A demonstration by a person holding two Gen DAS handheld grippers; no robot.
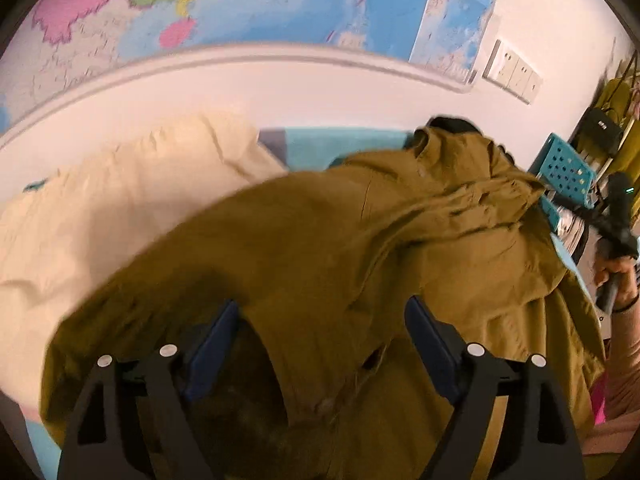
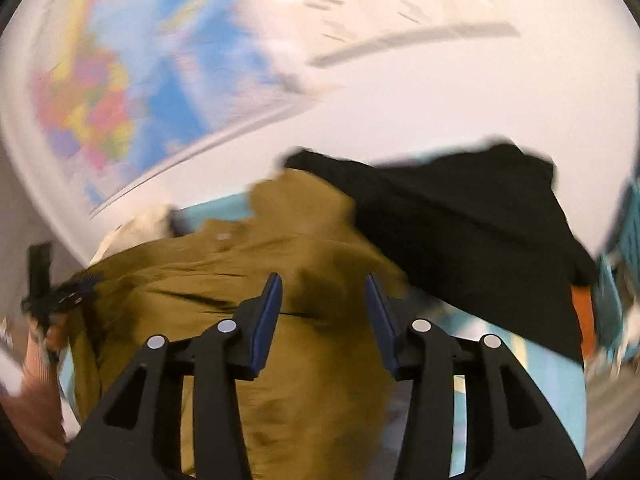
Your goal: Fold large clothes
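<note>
An olive-brown buttoned garment [image 1: 320, 232] lies crumpled on the light blue table [image 1: 340, 140], its collar end toward the far right. My left gripper [image 1: 322, 314] stands open wide over the near part, with cloth bulging up between its fingers and no pad pressing it. In the blurred right wrist view the same olive garment [image 2: 248, 280] spreads under my right gripper [image 2: 324, 286]. That gripper is open, and a gap shows on both sides between its blue pads and the cloth. A person's hand [image 1: 618, 276] holds the right gripper's handle at the right edge.
A cream garment [image 1: 120, 200] lies to the left of the olive one. A black garment [image 2: 460, 224] is heaped at the far right of the table. A teal perforated crate [image 1: 568, 168] stands beyond the table's right end. A wall map [image 1: 240, 8] hangs behind.
</note>
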